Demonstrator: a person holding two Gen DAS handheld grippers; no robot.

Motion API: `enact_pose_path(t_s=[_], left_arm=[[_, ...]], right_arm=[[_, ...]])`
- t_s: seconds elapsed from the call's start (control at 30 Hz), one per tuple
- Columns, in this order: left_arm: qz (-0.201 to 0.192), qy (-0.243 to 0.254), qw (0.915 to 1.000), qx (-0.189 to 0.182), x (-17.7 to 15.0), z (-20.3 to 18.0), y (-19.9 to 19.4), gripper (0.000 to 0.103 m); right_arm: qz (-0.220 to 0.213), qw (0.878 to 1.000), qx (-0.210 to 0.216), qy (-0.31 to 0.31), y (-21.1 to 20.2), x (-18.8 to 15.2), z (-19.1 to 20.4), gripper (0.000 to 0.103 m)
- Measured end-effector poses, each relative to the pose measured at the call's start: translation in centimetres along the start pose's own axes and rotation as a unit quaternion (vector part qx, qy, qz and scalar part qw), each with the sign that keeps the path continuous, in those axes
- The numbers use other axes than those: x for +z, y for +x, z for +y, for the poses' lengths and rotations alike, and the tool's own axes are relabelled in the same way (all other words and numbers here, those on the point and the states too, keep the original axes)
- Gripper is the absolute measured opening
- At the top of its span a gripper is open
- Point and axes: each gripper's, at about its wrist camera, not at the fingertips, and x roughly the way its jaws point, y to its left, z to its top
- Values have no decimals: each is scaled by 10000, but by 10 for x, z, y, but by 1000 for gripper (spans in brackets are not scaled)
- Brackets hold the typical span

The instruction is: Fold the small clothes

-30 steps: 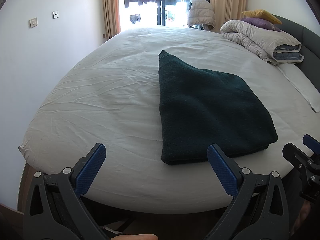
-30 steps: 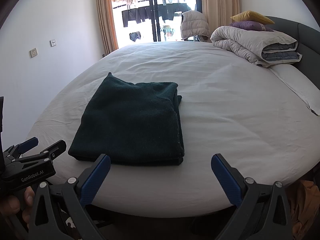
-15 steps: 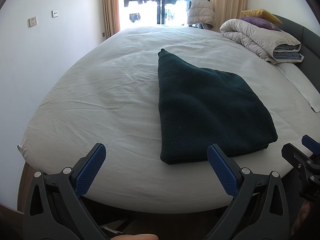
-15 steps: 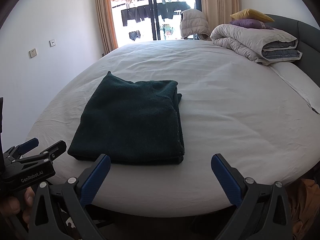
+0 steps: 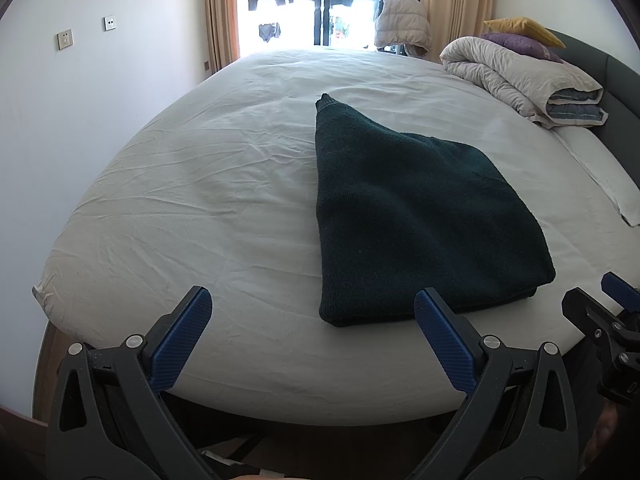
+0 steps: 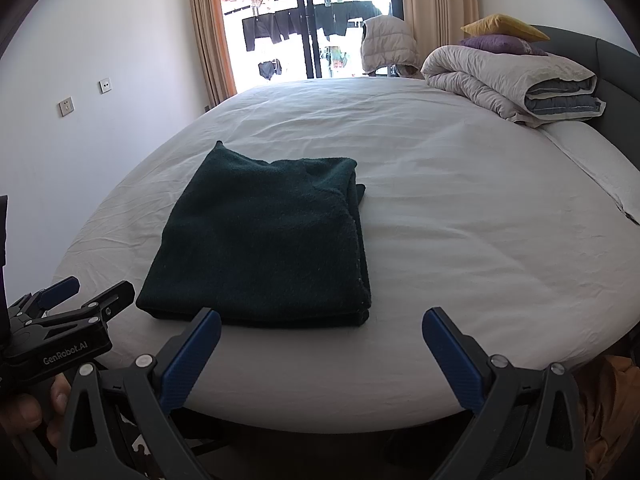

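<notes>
A dark green knit garment (image 5: 412,216) lies folded into a flat rectangle on the white bed sheet (image 5: 208,200), near the front edge. It also shows in the right wrist view (image 6: 268,240), left of centre. My left gripper (image 5: 312,320) is open and empty, held off the bed's front edge, its right finger just in front of the garment's near edge. My right gripper (image 6: 322,344) is open and empty, also off the front edge, right of the garment. Neither touches the garment.
A rolled grey duvet (image 6: 516,80) with a yellow pillow (image 6: 504,26) and a purple pillow lies at the back right by the dark headboard (image 6: 616,68). A white pillow (image 6: 604,168) lies at the right. A window with hanging clothes (image 6: 304,20) is behind the bed.
Both grippers have drifted very slightly; the view has barely shifted. The garment has not moved and both grippers stay open.
</notes>
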Motion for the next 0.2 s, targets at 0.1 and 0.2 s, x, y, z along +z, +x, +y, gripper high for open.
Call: enact_pose_path(t_s=[0.1, 0.2], left_arm=[[-65, 35, 9999, 128, -1, -1, -1, 103], [-74, 16, 9999, 153, 0, -1, -1, 103]], right_arm=[[9, 10000, 4, 13, 1, 1, -1, 103], [20, 10000, 21, 55, 1, 0, -2, 103]])
